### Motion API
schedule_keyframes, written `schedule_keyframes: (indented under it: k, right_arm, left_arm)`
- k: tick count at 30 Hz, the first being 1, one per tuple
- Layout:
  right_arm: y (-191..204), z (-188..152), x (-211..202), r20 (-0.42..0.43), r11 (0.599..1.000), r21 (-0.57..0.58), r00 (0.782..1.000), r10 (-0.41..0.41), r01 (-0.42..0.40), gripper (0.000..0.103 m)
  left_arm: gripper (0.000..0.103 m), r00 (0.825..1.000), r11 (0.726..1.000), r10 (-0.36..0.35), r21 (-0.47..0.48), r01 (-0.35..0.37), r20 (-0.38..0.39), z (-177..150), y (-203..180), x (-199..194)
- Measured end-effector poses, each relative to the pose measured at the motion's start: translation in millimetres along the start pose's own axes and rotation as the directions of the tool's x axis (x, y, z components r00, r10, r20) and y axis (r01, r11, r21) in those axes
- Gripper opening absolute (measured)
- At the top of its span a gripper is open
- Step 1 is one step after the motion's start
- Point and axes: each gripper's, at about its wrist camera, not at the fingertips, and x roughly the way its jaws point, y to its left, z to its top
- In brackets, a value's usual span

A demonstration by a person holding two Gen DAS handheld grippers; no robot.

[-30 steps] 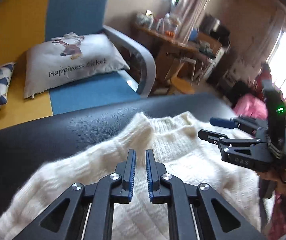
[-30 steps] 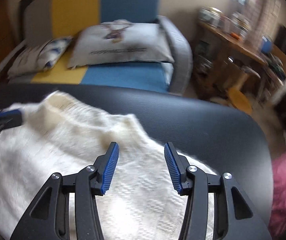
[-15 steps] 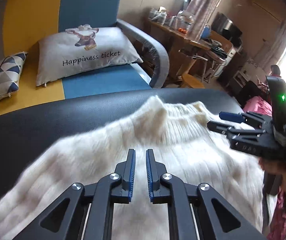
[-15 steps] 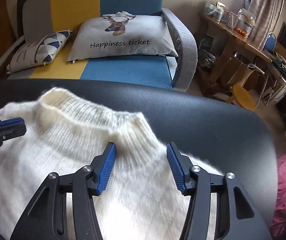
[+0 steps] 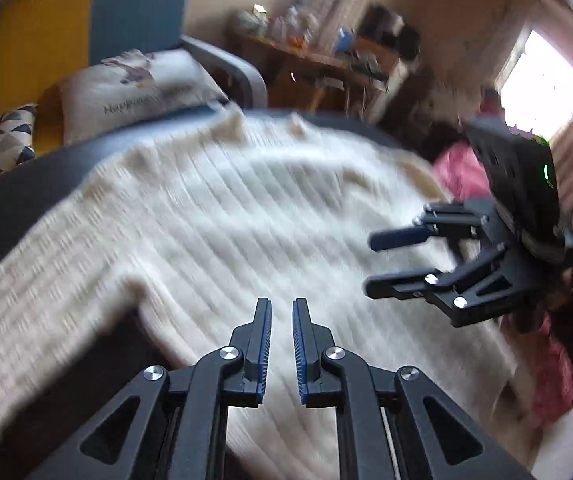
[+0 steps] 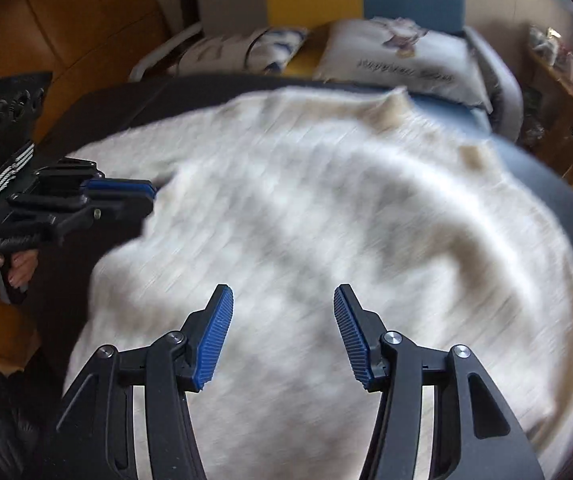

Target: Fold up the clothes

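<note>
sweater [image 5: 246, 216] lies flat beneath both jaws, left pair nearly closed and empty, right pair apart.

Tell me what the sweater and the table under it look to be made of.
Sweater: cream knit, probably wool or acrylic; ribbed rows and a fuzzy nap show despite blur. Table: black, likely leather or vinyl covering; smooth with a soft sheen.

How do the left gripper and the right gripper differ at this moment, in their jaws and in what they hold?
The left gripper has its jaws nearly together, a narrow gap only; the right gripper has its jaws wide apart. Neither holds anything. Both have blue ribbed pads and hover over the white sweater on the black table.
</note>
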Motion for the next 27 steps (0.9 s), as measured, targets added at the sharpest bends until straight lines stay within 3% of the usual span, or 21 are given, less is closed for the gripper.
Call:
schedule_keyframes:
  k: [4,5,8,11,15,17,19,21,24,27]
  right_arm:
    - [17.9,-23.9,36.8,-0.092,1.000,0.009,0.995,-0.028,0.029,0.059]
    - [21.2,-26.4,38.8,-0.092,0.999,0.005,0.995,-0.039,0.040,0.061]
    - [28.8,-30.3,38.5,-0.080,0.998,-0.002,0.994,-0.070,0.070,0.061]
    - [41.4,-34.5,25.4,-0.052,0.999,0.011,0.998,-0.031,0.031,0.061]
    - [75.0,-43.8,10.3,-0.007,0.999,-0.011,0.999,0.039,-0.039,0.061]
    - [92.0,-48.3,12.7,-0.003,0.997,-0.024,0.997,0.075,-0.075,0.061]
    - [108.4,-52.7,21.8,-0.016,0.996,-0.042,0.997,0.072,-0.073,0.061]
    - [117.3,-58.2,37.4,-0.051,0.997,-0.057,0.998,0.047,-0.050,0.061]
    - [127.0,-62.6,48.9,-0.049,0.996,-0.095,0.999,-0.002,-0.003,0.062]
    - [122.8,-62.7,47.5,-0.036,0.998,-0.053,0.999,0.013,-0.015,0.062]
  left_arm:
    - [0.010,0.988,0.996,0.087,-0.001,-0.088,-0.126,-26.2,0.5,30.0]
    - [0.010,0.993,0.997,0.072,-0.020,-0.074,-0.091,-29.4,4.5,26.5]
    - [0.010,0.995,0.996,0.052,-0.074,-0.058,-0.085,-31.6,13.2,14.9]
    - [0.010,0.999,0.993,0.041,-0.108,-0.044,-0.035,-39.3,24.9,-10.2]
    - [0.010,0.995,0.980,0.101,-0.172,-0.095,0.024,-55.5,52.0,-41.9]
    - [0.010,0.986,0.959,0.163,-0.240,-0.150,0.035,-63.5,77.7,-53.1]
    - [0.010,0.974,0.929,0.225,-0.310,-0.203,0.038,-71.5,104.9,-63.7]
    - [0.010,0.956,0.879,0.289,-0.408,-0.248,0.041,-84.0,136.1,-77.9]
    - [0.010,0.937,0.774,0.345,-0.583,-0.248,0.060,-118.6,183.2,-105.4]
    - [0.012,0.920,0.680,0.387,-0.693,-0.238,0.064,-155.5,221.0,-144.7]
